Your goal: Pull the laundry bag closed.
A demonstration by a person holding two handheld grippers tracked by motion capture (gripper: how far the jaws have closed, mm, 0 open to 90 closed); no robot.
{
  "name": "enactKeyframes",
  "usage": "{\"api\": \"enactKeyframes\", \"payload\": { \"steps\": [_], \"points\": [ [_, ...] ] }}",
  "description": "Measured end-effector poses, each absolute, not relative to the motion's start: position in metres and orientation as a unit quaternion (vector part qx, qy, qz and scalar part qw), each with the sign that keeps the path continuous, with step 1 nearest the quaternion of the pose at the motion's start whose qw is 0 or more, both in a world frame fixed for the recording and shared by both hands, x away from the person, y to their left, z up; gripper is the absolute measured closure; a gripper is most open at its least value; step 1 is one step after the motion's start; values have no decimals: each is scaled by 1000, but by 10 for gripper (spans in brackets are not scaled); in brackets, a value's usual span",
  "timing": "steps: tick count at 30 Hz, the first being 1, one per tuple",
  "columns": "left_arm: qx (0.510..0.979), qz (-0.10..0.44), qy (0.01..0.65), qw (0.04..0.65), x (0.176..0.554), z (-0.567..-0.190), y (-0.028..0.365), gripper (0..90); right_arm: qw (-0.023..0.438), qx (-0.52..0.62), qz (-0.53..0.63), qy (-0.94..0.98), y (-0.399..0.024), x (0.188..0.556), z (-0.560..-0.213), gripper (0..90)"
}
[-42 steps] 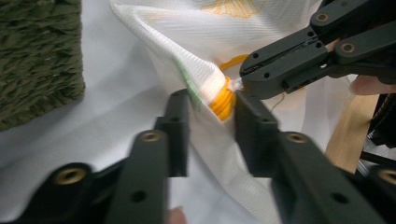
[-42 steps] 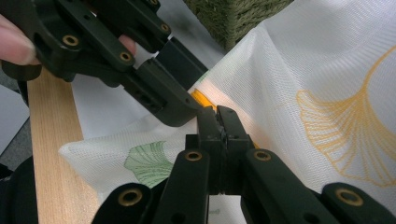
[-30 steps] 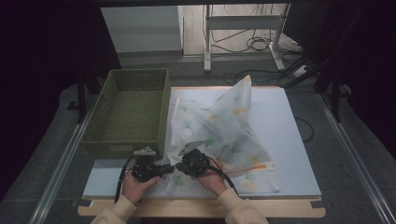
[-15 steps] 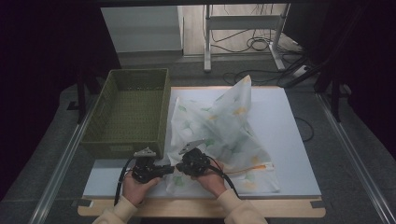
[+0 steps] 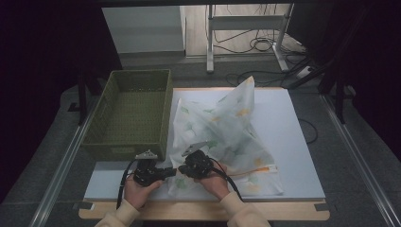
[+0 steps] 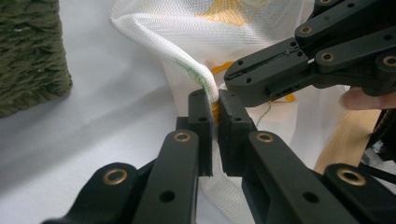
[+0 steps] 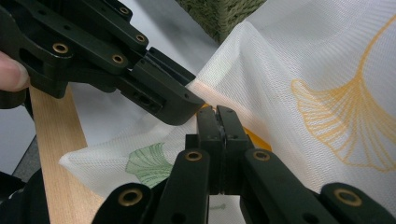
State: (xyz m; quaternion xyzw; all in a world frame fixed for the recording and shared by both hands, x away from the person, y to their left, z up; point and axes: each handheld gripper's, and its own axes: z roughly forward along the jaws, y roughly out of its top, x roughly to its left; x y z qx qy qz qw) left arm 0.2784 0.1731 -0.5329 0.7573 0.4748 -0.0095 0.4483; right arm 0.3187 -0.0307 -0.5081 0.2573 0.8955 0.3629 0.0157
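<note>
Green woven basket [image 5: 130, 113] at table's [image 5: 302, 156] left. L gripper [image 5: 166, 172] just right of it at near edge, clamped on hem of white mesh cloth [image 5: 222, 130]. R gripper [image 5: 184, 166] touching alongside, pinched on same hem. Cloth bunched mid-table, one corner peaked.

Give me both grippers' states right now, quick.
Left gripper: shut on the mesh cloth edge.
Right gripper: shut on the same cloth.
</note>
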Motion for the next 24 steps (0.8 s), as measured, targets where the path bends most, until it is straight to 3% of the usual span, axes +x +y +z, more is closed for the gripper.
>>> {"api": "enactKeyframes", "payload": {
  "steps": [18, 24],
  "points": [
    [769, 30, 468, 434, 274, -532, 167, 854, 6, 235, 341, 910, -27, 326, -502, 899],
    [753, 4, 480, 450, 276, -533, 172, 855, 23, 234, 335, 912, -25, 323, -502, 900]
  ]
}}
